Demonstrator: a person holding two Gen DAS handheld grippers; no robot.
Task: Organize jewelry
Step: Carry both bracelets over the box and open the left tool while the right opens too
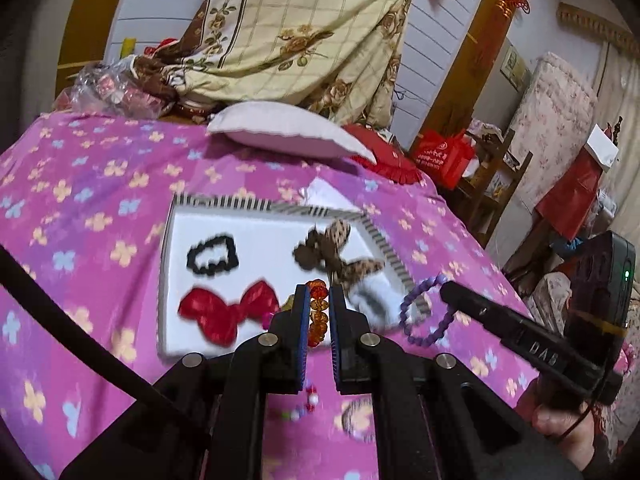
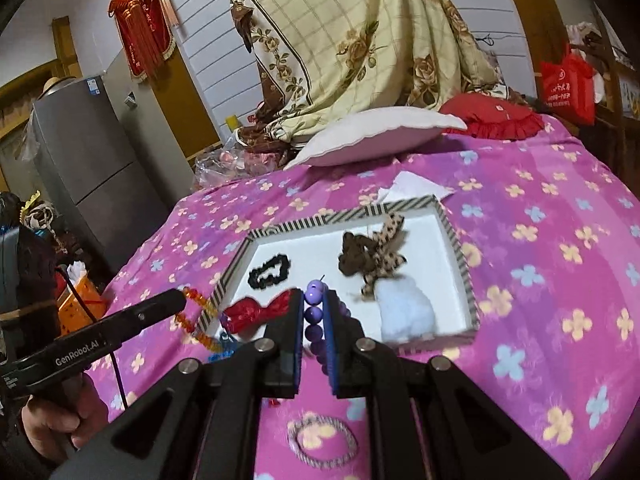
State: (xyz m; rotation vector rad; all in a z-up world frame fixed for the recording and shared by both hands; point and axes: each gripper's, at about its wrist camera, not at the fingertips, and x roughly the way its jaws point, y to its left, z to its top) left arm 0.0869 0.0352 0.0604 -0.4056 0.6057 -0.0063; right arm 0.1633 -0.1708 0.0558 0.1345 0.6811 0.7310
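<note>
Both tools are held up over the bed, angled down toward the striped-edged tray that sits on the pink flowered cover.

The left hand-held gripper has its jaws pinched together on an orange bead bracelet, which hangs between the blue pads just above the near edge of the tray. From the other side, the same bracelet dangles off the tip of that tool at the tray's left corner. A hand wraps the grip below it, and the side of the body reads "GenRobot.AI" in white.

The right hand-held gripper is likewise closed tight, on a purple bead bracelet; the beads run in a column between its pads, and the loop hangs clear over the tray's near right corner. Part of the hand holding it shows under the handle, where only the letters "DAB" can be made out.

Inside the tray lie a black scrunchie, a red bow, a brown leopard-print bow and a white fluffy piece.

On the cover in front of the tray rests a braided ring-shaped hair tie, and a few small loose beads.

Farther back are a white pillow, a red cushion and a draped floral blanket. A red bag carries white printing too blurred to read.
</note>
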